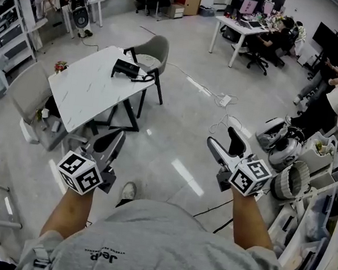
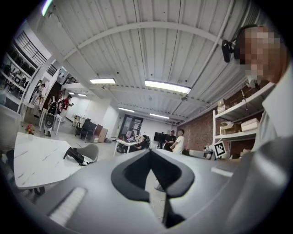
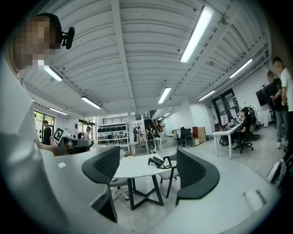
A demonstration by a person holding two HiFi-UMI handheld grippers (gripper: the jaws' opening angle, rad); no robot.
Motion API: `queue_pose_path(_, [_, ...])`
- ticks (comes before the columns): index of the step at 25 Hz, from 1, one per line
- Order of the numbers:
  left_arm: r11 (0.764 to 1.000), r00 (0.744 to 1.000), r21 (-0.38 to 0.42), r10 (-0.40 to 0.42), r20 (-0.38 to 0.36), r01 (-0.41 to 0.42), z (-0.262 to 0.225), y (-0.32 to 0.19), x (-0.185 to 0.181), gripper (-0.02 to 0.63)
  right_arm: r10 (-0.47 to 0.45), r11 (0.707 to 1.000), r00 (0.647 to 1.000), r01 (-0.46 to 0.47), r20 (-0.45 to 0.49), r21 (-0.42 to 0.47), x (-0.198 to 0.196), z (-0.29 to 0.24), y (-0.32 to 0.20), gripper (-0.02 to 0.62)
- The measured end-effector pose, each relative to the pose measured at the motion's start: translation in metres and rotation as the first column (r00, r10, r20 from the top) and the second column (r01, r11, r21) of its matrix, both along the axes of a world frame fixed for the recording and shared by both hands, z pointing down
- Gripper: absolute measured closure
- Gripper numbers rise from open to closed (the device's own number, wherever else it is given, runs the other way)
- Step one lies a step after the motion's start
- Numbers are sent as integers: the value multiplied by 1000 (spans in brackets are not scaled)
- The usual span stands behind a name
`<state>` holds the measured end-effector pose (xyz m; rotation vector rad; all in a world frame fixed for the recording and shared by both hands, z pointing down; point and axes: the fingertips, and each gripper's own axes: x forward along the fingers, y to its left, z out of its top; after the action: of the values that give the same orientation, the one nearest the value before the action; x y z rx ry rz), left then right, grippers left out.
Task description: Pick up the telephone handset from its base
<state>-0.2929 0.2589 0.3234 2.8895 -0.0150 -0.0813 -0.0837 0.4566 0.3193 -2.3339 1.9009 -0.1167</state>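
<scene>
The black telephone [image 1: 127,69] sits on the far edge of a white marble table [image 1: 82,93], well ahead of both grippers, its handset lying on the base. My left gripper [image 1: 111,144] is shut and empty, pointing toward the table's near corner. My right gripper [image 1: 224,140] is open and empty over the floor to the table's right. In the left gripper view, the closed tips of my left gripper [image 2: 150,153] meet, with the telephone [image 2: 73,155] far off at the left. In the right gripper view, the telephone [image 3: 157,161] shows in the distance between the spread jaws of my right gripper [image 3: 147,159].
A grey chair [image 1: 152,52] stands behind the table and another [image 1: 28,89] at its left. Cables and a power strip [image 1: 225,100] lie on the floor. Shelves and bulky gear [image 1: 284,153] line the right side. People sit at a desk [image 1: 243,29] far back.
</scene>
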Motion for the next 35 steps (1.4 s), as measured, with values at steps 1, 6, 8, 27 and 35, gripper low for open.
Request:
queue_pose_path(1, [1000,1000,-4,5,2,-5,2,-9,7,549,6,1000,1000,-6,-1,-3,5,2,-8,230])
queue_pose_path(6, [998,998,-3,61,-24,-61,13,-83,54,549,66,997,998,-66,-14,-36,39,14,-67,230])
queue_pose_path(8, [996,995,0,88,-36,-88,11,-119,80,549,99,994,995,-100,-14,-36,57,13,-98,230])
queue_pose_path(27, [958,958,19,286,-24,-285,-5,-357,269,549,245,968,969,-245,-6,-49,212,-5,-327,232])
queue_pose_path(35, [969,969,9,245,28,-245,6,-364,340,549,226,973,973,-223,53,-51,299,15,-333,232])
